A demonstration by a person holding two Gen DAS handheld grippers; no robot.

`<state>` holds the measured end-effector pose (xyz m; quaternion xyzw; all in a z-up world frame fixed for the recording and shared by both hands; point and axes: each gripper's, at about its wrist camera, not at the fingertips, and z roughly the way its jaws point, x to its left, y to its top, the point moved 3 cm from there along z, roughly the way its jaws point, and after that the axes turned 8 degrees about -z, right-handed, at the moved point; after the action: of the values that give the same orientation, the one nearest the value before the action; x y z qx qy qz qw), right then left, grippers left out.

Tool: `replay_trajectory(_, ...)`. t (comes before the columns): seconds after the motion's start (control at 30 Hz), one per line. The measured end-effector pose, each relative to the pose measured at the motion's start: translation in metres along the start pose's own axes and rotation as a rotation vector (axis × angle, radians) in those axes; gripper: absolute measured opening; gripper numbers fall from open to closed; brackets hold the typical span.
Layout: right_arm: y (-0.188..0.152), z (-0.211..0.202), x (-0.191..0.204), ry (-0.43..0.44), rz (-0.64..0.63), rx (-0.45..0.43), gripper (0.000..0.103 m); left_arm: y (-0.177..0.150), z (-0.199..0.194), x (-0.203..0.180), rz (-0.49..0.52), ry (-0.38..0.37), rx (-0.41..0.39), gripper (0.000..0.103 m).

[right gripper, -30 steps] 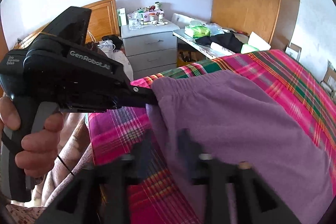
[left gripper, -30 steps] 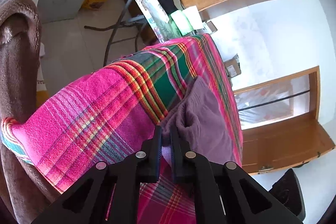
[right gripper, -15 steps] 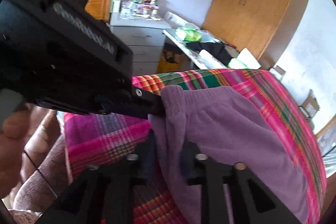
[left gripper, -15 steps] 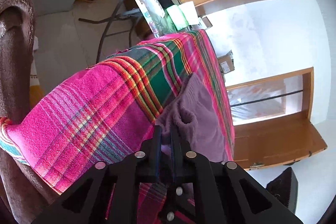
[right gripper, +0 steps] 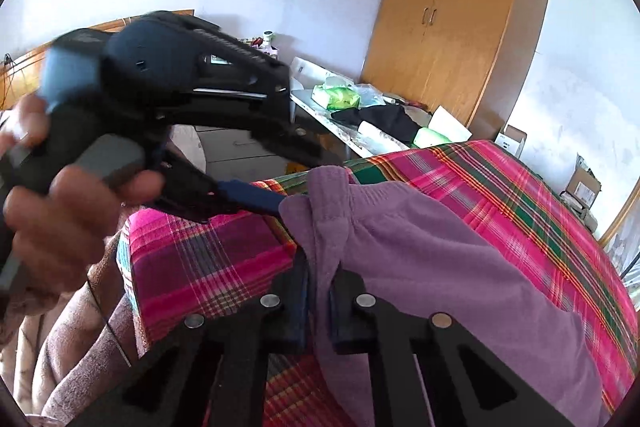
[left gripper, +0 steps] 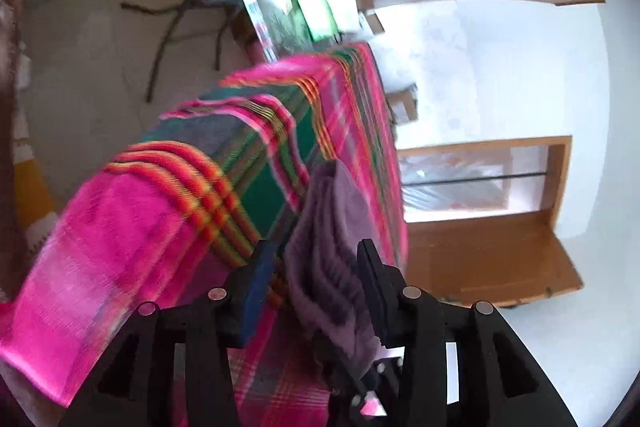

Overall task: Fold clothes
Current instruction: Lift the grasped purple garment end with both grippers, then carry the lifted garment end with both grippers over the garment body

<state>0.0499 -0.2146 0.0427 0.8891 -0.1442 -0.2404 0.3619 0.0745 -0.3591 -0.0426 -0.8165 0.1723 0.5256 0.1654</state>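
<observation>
Progress looks partial: the soft purple fleece garment with a gathered elastic waistband (right gripper: 460,267) lies spread on the bright pink, green and orange plaid woven blanket (right gripper: 208,259) covering the bed, with its waistband corner bunched and lifted off the blanket. No finished fold shows; whether one is being started or redone, the pictures cannot settle.

The right gripper (right gripper: 319,301), black plastic with blue pads, has its fingers closed tight on a pleat of the garment's near edge. The left gripper (left gripper: 316,291), held in a hand (right gripper: 68,211), has its fingers spread apart with the ribbed waistband hanging loosely between them; they do not press it.

The garment's cloth is thick, matte and fuzzy, creasing in soft rolls. The blanket under it is thinner, flat-woven and striped, draping over the bed's corner. Beyond the blanket's far end stand a cluttered folding table (right gripper: 344,137) and a smooth wooden wardrobe (right gripper: 452,39).
</observation>
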Motion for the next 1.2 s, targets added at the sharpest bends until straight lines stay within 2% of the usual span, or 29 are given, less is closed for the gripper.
replay_trajectory(0.17, -0.001, -0.007, -0.003, -0.003, 0.014, -0.023, 0.008, 0.006, 0.019, -0.009, -0.011, 0.015, 0.052, 0.046)
replay_trajectory(0.53, -0.003, -0.014, -0.015, 0.022, 0.065, -0.058, 0.008, 0.013, 0.058, -0.026, 0.048, 0.165, 0.137, 0.046)
replay_trajectory(0.77, -0.004, -0.016, -0.018, 0.034, 0.081, -0.070, 0.008, 0.021, 0.082, -0.041, 0.126, 0.223, 0.198, 0.046)
replay_trajectory(0.87, -0.004, -0.014, -0.017, 0.039, 0.080, -0.059, 0.008, 0.025, 0.088, -0.046, 0.161, 0.251, 0.220, 0.041)
replay_trajectory(0.9, -0.004, -0.014, -0.016, 0.040, 0.079, -0.055, 0.008, 0.027, 0.090, -0.047, 0.169, 0.262, 0.222, 0.032)
replay_trajectory(0.93, -0.004, -0.013, -0.015, 0.041, 0.077, -0.050, 0.008, 0.029, 0.091, -0.046, 0.172, 0.269, 0.226, 0.030)
replay_trajectory(1.1, -0.001, -0.004, -0.010, 0.045, 0.064, -0.019, 0.008, 0.037, 0.090, -0.038, 0.136, 0.240, 0.226, 0.022)
replay_trajectory(1.2, 0.002, 0.003, -0.006, 0.049, 0.053, 0.003, 0.008, 0.038, 0.087, -0.036, 0.144, 0.228, 0.200, 0.018)
